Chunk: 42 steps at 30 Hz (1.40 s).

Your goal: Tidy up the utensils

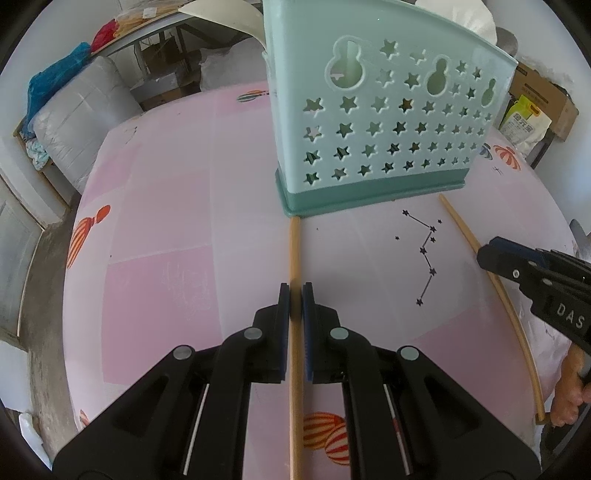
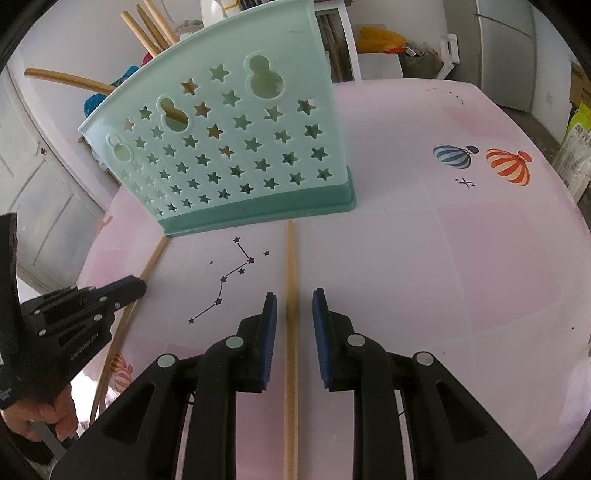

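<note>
A mint-green star-holed utensil holder (image 1: 369,129) (image 2: 240,147) stands upright on the pink table, with several wooden chopsticks (image 2: 147,26) sticking out of it. In front of it lie two more chopsticks. My left gripper (image 1: 295,295) is shut on the left chopstick (image 1: 295,251), whose far tip touches the holder's base. In the right wrist view that left gripper (image 2: 138,286) sits over the same stick (image 2: 151,262). My right gripper (image 2: 294,301) straddles the right chopstick (image 2: 291,258), with a gap on both sides of it. Seen from the left wrist, the right gripper (image 1: 487,254) is over that stick (image 1: 465,229).
The pink tablecloth (image 2: 443,258) bears balloon and star prints. A person's hand (image 1: 569,398) (image 2: 48,417) grips each handle near the table's front edge. Bags and a cardboard box (image 1: 539,96) stand beyond the table's far right edge, and wrapped bundles (image 1: 85,110) lie at far left.
</note>
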### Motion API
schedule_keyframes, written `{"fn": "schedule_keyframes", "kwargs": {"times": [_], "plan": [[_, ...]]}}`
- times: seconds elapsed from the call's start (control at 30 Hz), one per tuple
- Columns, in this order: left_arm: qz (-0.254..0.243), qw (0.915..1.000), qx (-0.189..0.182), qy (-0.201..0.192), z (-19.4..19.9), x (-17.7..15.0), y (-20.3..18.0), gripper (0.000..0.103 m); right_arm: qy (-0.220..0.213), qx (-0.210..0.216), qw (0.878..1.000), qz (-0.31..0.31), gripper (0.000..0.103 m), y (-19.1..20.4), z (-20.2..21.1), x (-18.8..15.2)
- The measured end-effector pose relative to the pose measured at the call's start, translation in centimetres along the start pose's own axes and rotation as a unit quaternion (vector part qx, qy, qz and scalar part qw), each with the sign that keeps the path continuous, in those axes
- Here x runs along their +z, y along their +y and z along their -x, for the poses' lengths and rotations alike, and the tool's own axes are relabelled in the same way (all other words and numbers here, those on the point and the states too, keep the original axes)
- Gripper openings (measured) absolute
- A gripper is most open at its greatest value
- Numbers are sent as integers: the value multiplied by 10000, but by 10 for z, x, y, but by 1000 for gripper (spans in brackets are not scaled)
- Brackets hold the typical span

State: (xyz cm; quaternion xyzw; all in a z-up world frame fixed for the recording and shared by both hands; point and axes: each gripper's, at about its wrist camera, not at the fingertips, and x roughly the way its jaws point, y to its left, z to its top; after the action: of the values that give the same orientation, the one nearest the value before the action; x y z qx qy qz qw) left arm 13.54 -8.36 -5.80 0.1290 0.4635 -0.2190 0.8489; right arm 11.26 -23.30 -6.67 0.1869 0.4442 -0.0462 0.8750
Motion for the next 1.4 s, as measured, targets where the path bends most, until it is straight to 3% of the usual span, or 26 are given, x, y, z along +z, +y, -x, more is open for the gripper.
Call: {"fn": "schedule_keyframes", "kwargs": {"times": [0.7,0.9,1.1,1.3,1.4], "plan": [[38,10000,-35,30,4,-6,-1,5,24,52,10000,-38,20,-1,0,0],[40,10000,-34,33,4,-6,-1,5,85,70,9999,63,11,5,1,-3],[44,9999,-74,56,4,-7,-4,5,103,129,9998,117,8,9,3,-8],[156,9995,-252,129,3,-5,3,6,106,181,9997,92,8,7,4,-10],[261,9983,-493,187,2,-2,11,11,113,239,9996,61,8,6,3,-10]]}}
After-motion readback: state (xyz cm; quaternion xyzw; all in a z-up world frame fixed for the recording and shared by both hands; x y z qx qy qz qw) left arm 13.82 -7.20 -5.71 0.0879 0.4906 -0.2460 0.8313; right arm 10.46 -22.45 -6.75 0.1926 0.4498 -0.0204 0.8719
